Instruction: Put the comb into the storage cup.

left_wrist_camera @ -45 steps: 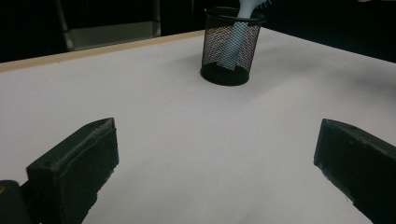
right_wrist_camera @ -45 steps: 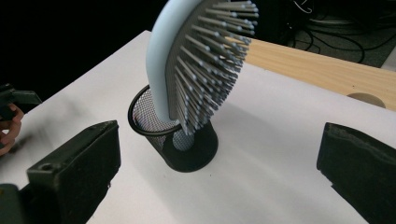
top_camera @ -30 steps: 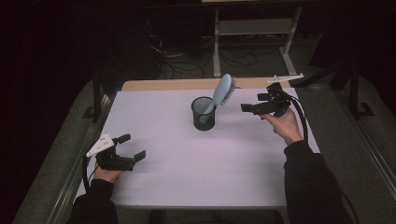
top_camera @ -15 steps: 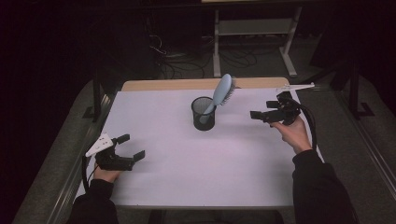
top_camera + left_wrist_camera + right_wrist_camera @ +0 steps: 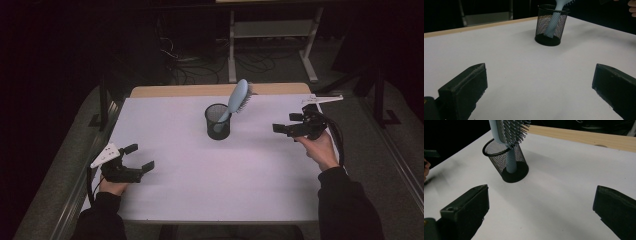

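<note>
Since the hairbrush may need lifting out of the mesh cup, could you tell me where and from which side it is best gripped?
Probably the neck just above the cup rim. The hairbrush stands handle-down, its head leaning toward the right gripper, whose jaws are open. Come from that side, closing across the narrow neck, not the bristles.

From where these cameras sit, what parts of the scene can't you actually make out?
- Hairbrush: its head is cut off by the top edge of the left gripper view.
- Brush handle's lower end: veiled by the black mesh cup in the right gripper view.
- Room beyond the table: too dark in the high view; cables and a shelf frame are faint.
- Person's hand: blurred, cropped at the right gripper view's left edge.
</note>
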A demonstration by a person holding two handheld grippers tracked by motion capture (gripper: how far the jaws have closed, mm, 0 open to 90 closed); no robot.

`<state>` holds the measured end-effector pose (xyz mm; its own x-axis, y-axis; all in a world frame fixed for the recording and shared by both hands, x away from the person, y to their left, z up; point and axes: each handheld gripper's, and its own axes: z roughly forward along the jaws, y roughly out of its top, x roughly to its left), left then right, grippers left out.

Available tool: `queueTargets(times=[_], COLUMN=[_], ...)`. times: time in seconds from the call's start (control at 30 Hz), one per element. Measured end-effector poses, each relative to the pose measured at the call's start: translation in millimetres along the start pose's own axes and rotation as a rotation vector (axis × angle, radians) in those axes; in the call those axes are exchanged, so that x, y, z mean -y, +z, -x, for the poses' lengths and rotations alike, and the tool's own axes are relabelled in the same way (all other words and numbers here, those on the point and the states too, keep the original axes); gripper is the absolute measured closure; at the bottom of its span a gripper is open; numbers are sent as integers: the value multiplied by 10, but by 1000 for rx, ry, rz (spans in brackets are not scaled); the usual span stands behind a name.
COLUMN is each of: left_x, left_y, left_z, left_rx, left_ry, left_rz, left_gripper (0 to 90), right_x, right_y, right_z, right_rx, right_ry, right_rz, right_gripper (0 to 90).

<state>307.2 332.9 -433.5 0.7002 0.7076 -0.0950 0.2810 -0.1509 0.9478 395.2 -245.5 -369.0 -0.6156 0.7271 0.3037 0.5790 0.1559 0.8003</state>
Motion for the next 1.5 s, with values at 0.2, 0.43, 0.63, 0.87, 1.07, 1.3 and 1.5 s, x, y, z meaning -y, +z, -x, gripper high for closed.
queueTargets(times=[0.2, 0.43, 0.63, 0.87, 1.07, 1.3, 1.5], left_x=[4, 8, 10, 20, 23, 22, 25], left_y=[-9, -8, -7, -4, 2, -2, 9], left_z=[-4, -7, -7, -14, -11, -11, -7], left_rx=[-4, -3, -1, 0, 1, 2, 9], left_ry=[-2, -3, -4, -5, -7, -6, -10], left_rz=[-1, -2, -5, -13, -14, -13, -21], left_gripper=[0, 0, 0, 0, 0, 0, 0], right_x=[51, 135, 218, 342, 451, 557, 660], right_y=[-46, -81, -122, -165, -200, -251, -289], right_z=[14, 33, 27, 46, 49, 25, 10], right_rx=[3, 8, 7, 15, 19, 21, 28], right_ry=[-4, -2, -4, 0, 0, -1, -2], right_rz=[3, -7, -1, -2, -8, -5, -13], right_gripper=[1, 1, 1, 1, 1, 1, 1])
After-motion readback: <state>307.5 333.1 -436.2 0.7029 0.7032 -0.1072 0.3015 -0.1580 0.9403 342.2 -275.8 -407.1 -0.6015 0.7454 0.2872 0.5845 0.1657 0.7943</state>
